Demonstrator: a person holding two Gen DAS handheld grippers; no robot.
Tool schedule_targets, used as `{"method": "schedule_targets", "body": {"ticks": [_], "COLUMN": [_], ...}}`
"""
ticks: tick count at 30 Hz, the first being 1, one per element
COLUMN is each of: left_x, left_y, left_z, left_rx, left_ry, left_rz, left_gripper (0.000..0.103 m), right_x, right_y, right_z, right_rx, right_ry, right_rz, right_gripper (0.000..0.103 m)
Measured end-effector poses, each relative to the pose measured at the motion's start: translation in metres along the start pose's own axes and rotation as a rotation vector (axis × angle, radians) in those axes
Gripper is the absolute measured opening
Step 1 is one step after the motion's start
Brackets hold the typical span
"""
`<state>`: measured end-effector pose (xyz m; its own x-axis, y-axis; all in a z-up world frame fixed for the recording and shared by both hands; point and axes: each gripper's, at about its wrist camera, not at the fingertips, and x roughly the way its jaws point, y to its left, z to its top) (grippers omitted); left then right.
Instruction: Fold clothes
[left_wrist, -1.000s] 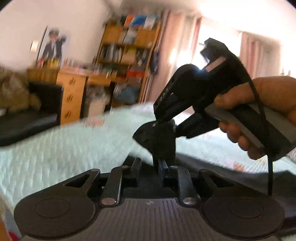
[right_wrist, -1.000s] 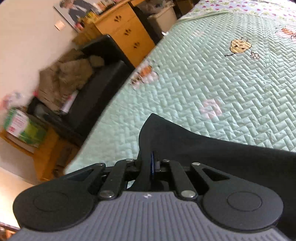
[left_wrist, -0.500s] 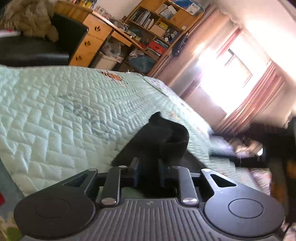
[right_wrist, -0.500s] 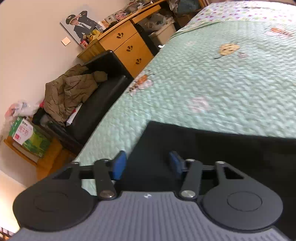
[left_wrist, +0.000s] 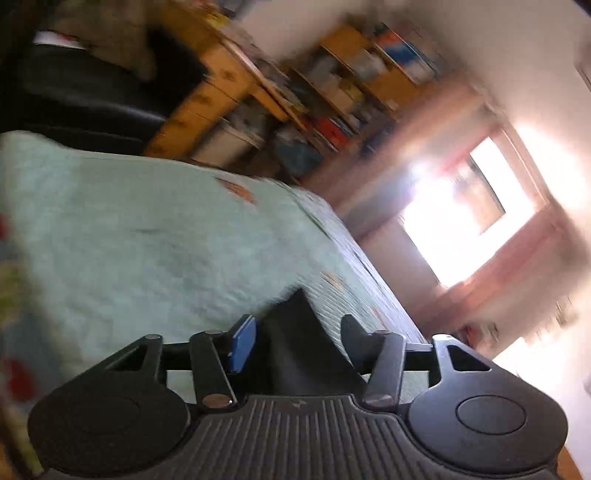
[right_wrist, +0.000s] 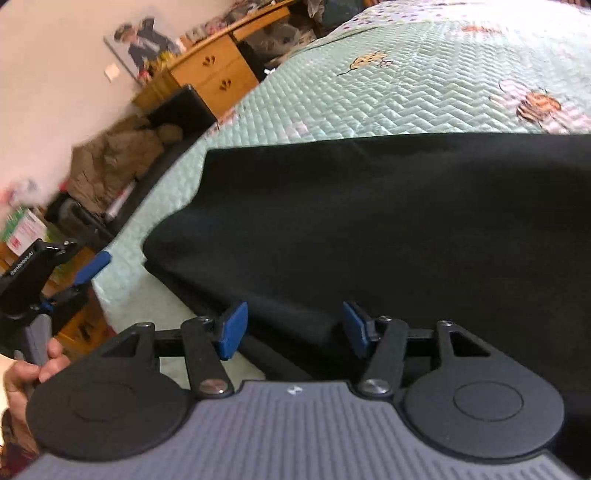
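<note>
A black garment (right_wrist: 369, 206) lies folded flat on the pale green quilted bed (right_wrist: 388, 85). My right gripper (right_wrist: 291, 328) is open just above its near folded edge, blue pads clear of the cloth. In the blurred left wrist view, my left gripper (left_wrist: 295, 341) is open too, with a corner of the black garment (left_wrist: 299, 343) lying between its fingers and not pinched. The right wrist view shows the left gripper (right_wrist: 79, 277) at the bed's left corner, held by a hand (right_wrist: 26, 373).
A black chair piled with brown clothes (right_wrist: 122, 162) stands left of the bed. Behind it are a wooden dresser (right_wrist: 214, 74) and a bookshelf (left_wrist: 351, 85). A bright window (left_wrist: 469, 210) lies beyond the bed. The quilt beyond the garment is bare.
Both grippers were shut on the black garment a second ago. The right one opened first, then the left. The garment now lies flat on the bed and both grippers have drawn back.
</note>
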<state>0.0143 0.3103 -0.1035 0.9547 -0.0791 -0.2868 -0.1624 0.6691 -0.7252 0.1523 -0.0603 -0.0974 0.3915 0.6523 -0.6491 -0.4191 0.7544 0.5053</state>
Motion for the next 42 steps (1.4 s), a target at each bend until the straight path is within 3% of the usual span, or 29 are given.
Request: {"method": "schedule_targets", "body": {"ticks": [1, 3, 4, 5, 6, 8, 10, 14, 17, 19, 22, 23, 29, 34, 37, 42], "left_x": [0.007, 0.025, 0.041, 0.059, 0.078, 0.090, 0.077, 0.045, 0.032, 0.036, 0.052, 0.057, 0.089, 0.113, 0.119, 0.112], "left_y": [-0.012, -0.034, -0.040, -0.039, -0.038, -0.027, -0.025, -0.036, -0.050, -0.065, -0.091, -0.100, -0.154, -0.176, -0.180, -0.188], "left_z": [0.000, -0.004, -0.008, -0.014, -0.020, -0.028, -0.027, -0.025, -0.036, -0.055, -0.076, -0.083, -0.125, -0.144, -0.157, -0.170], "left_rx": [0.043, 0.142, 0.192, 0.223, 0.253, 0.241, 0.229, 0.171, 0.078, 0.039, 0.166, 0.208, 0.461, 0.626, 0.705, 0.799], "left_ry": [0.015, 0.054, 0.101, 0.188, 0.271, 0.329, 0.280, 0.227, 0.284, 0.366, 0.415, 0.431, 0.524, 0.553, 0.572, 0.581], "left_rz": [-0.017, -0.047, -0.040, 0.019, 0.077, 0.134, 0.108, 0.025, -0.093, -0.144, -0.079, -0.057, 0.075, 0.196, 0.239, 0.275], "left_gripper": [0.061, 0.087, 0.090, 0.088, 0.077, 0.060, 0.059, 0.067, 0.081, 0.083, 0.082, 0.081, 0.085, 0.090, 0.094, 0.100], "right_x": [-0.005, -0.016, -0.020, -0.022, -0.023, -0.033, -0.047, -0.083, -0.108, -0.120, -0.128, -0.130, -0.149, -0.144, -0.127, -0.134], "right_y": [-0.002, -0.007, -0.011, -0.015, -0.019, -0.020, -0.020, -0.026, -0.065, -0.092, -0.116, -0.117, -0.099, -0.116, -0.137, -0.148], "right_z": [0.002, 0.006, 0.008, 0.009, 0.010, 0.001, -0.009, -0.029, -0.042, -0.057, -0.076, -0.078, -0.058, -0.044, -0.054, -0.078], "right_rx": [0.017, 0.051, 0.066, 0.076, 0.077, 0.033, -0.021, -0.095, 0.156, 0.354, 0.495, 0.491, 0.263, 0.215, 0.317, 0.422], "right_ry": [-0.018, -0.065, -0.071, -0.064, -0.041, -0.040, -0.060, -0.134, -0.182, -0.215, -0.241, -0.246, -0.306, -0.331, -0.243, -0.286], "right_rz": [0.011, 0.026, 0.022, 0.010, -0.008, -0.034, -0.055, -0.111, 0.038, 0.127, 0.155, 0.140, 0.016, -0.084, -0.063, 0.085], "right_gripper": [0.059, 0.060, 0.062, 0.064, 0.066, 0.066, 0.066, 0.066, 0.066, 0.066, 0.066, 0.066, 0.068, 0.082, 0.082, 0.082]}}
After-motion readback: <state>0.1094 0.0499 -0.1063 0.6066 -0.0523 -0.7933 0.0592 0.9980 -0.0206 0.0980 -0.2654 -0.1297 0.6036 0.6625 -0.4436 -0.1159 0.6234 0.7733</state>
